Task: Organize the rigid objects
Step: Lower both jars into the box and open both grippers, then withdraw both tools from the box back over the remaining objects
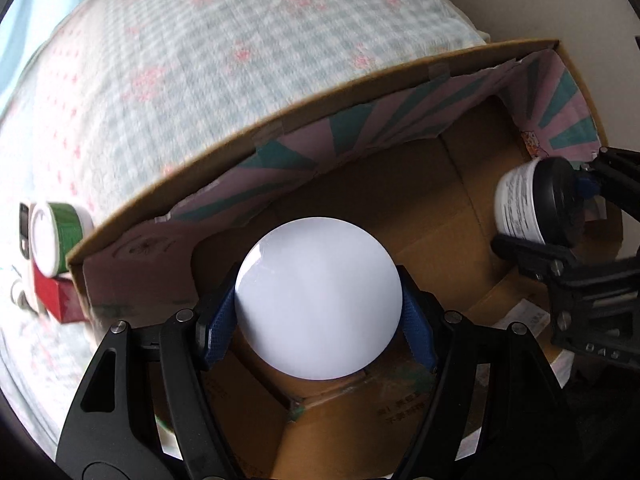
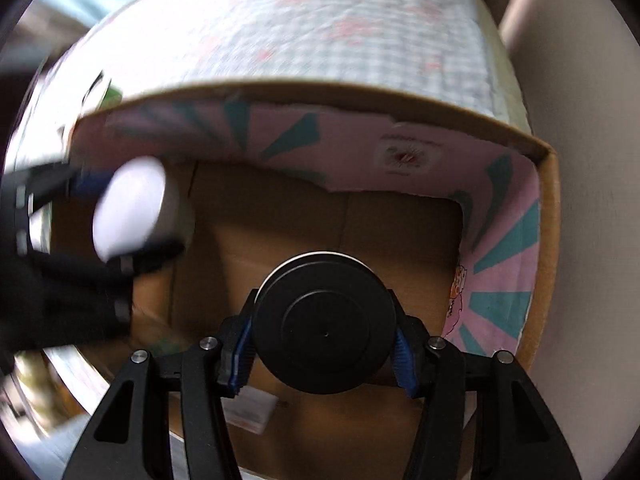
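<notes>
Blue-padded left gripper (image 1: pixel 318 312) clamps a white-lidded jar (image 1: pixel 318 300) over the cardboard box (image 1: pixel 320 92); right gripper (image 2: pixel 324 344) pinches a black-capped tub (image 2: pixel 324 328), both apparently for packing inside.

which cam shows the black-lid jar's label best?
Left wrist: the jar held in the right gripper shows its white printed side. Right wrist sees only its black lid, end on.

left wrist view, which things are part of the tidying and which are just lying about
In the job:
white-lidded jar in left gripper
black-lidded jar in right gripper
cardboard box

Lying about:
green tub
red box
checked bedspread
</notes>
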Demonstrator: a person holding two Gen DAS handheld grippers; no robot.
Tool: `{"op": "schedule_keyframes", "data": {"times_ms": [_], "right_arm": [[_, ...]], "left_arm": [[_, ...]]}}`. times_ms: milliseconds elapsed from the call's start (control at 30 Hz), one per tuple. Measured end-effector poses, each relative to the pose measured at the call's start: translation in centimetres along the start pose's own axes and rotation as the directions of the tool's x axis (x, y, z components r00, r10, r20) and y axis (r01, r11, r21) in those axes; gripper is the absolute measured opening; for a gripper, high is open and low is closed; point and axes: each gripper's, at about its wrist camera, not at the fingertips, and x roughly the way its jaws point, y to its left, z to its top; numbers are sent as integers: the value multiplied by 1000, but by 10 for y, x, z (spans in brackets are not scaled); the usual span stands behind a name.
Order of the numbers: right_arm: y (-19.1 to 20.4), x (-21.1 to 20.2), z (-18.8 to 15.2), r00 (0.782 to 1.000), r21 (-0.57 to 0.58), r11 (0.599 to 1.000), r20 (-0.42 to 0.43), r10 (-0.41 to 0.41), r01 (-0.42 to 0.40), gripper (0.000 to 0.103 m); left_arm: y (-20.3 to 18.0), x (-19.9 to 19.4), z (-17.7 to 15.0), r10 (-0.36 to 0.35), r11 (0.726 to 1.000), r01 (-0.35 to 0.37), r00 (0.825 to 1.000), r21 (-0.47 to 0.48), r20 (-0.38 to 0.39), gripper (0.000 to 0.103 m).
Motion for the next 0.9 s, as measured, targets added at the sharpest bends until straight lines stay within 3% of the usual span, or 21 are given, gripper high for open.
{"op": "schedule_keyframes", "data": {"times_ms": [167, 200, 233, 267, 300, 500, 633, 900], "right_arm": [[5, 1, -10, 1000, -72, 997, 24, 1, 0, 53], [6, 1, -12, 1000, -74, 997, 21, -7, 9, 59], [6, 0, -14, 1000, -72, 997, 15, 23, -22, 78], [10, -4, -16, 997, -75, 994, 20, 77, -75, 86], [15, -8, -18, 995, -84, 992, 33, 92, -89, 103], [39, -22, -26, 999, -159, 987, 47, -4, 11, 103], [38, -29, -27, 1000, -133, 991, 5, 16, -15, 103], [37, -55, -29, 999, -102, 995, 36, -7, 10, 103]], "left_arm": [[5, -2, 6, -12, 1000, 12, 1000, -1, 3, 71], [6, -3, 7, -22, 1000, 22, 1000, -4, 2, 85], [7, -7, 7, -27, 1000, 27, 1000, -10, 9, 102], [8, -11, 8, -22, 1000, 22, 1000, -14, 21, 103], [10, -15, 10, -17, 1000, 18, 999, -19, 32, 103], [17, -20, 12, -41, 998, 42, 999, -42, 32, 103], [16, -24, 14, -51, 998, 53, 998, -43, 32, 103], [6, -50, 7, -43, 999, 44, 997, -12, 58, 103]]}}
